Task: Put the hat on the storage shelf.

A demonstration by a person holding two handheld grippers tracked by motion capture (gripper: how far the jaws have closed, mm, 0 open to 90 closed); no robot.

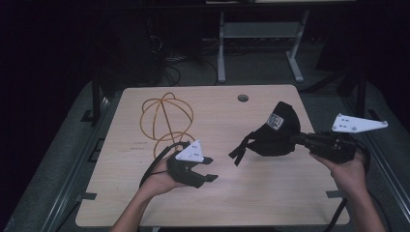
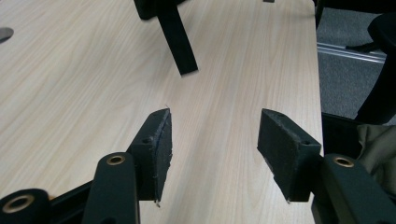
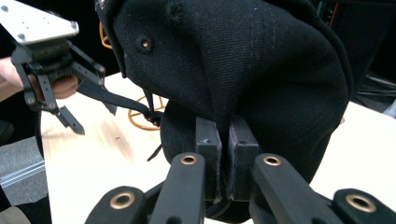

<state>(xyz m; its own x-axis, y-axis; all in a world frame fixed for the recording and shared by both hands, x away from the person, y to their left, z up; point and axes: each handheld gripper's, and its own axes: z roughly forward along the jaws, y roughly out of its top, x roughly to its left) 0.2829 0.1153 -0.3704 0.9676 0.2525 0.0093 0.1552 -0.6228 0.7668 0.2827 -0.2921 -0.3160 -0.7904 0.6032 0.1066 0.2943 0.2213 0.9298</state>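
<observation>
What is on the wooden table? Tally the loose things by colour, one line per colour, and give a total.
Black: 1, the black fabric cap with a dangling strap, clamped in the right gripper
Orange: 1, the orange wire globe-shaped frame, lying on the light wooden table
Total: 2

- You see an orange wire frame (image 1: 166,122) lying on the far left part of the wooden table (image 1: 270,193).
- You see a round hole (image 1: 242,98) near the table's far edge.
- You see a grey metal stand (image 1: 261,36) on the floor behind the table.
</observation>
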